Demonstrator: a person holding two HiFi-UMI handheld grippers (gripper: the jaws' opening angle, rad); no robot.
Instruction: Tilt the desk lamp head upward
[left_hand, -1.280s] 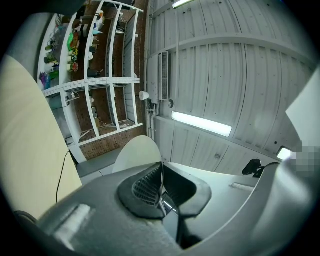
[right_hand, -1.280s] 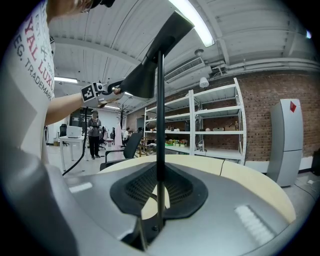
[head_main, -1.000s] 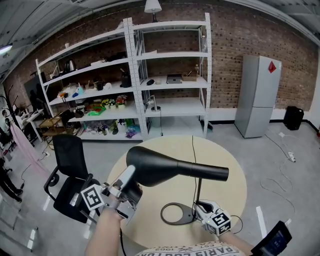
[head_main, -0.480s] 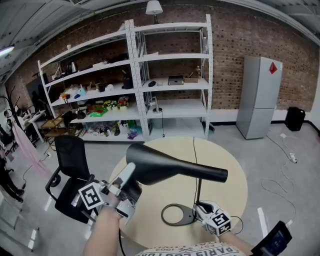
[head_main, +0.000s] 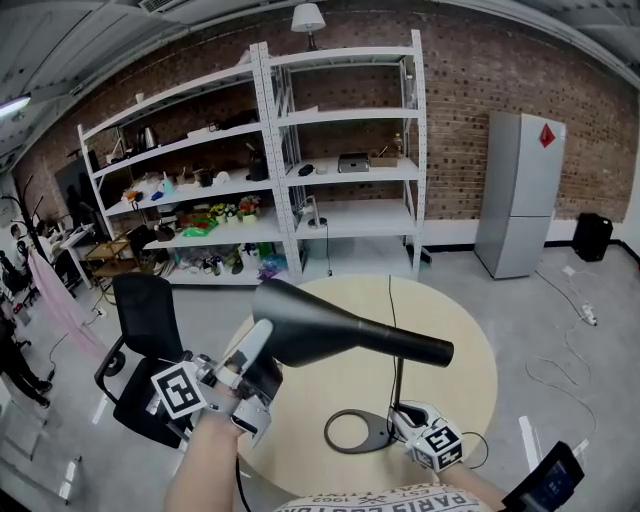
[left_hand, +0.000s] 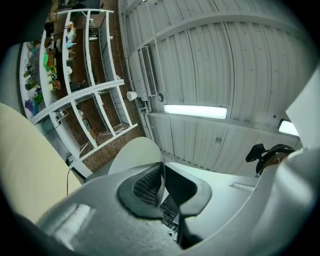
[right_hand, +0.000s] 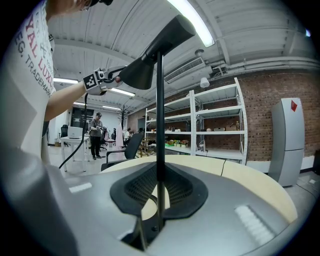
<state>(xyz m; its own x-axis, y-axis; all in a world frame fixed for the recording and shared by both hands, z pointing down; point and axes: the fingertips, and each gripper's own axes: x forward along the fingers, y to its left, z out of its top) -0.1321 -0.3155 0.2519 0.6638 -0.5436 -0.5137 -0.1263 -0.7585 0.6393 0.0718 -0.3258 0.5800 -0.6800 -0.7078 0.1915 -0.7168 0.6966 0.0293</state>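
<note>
- The step in hand is the tilt itself: the left gripper (head_main: 258, 360) has the wide mouth of the black lamp head (head_main: 340, 330) at its 7 o'clock edge, while the right gripper (head_main: 402, 413) steadies the lamp low down.
- In the left gripper view, the thin rim of the lamp head (left_hand: 161, 172) stands between the jaws of the left gripper (left_hand: 162, 182). The jaws have just been opening a little, yet the pads seem to touch the rim on both sides.
- The right gripper (right_hand: 157, 200) is clamped on the thin stem (right_hand: 160, 125), just above the base ring (head_main: 355, 432) on the round table (head_main: 455, 330).
- In the head view the lamp head lies across the table, mouth toward 10 o'clock and neck toward 4 o'clock. In the right gripper view its mouth hangs lower than its rear.
- My judgement: the tilt is not complete. The next move needs a firm pinch on the rim and a lift of the mouth, with the stem kept fixed.
</note>
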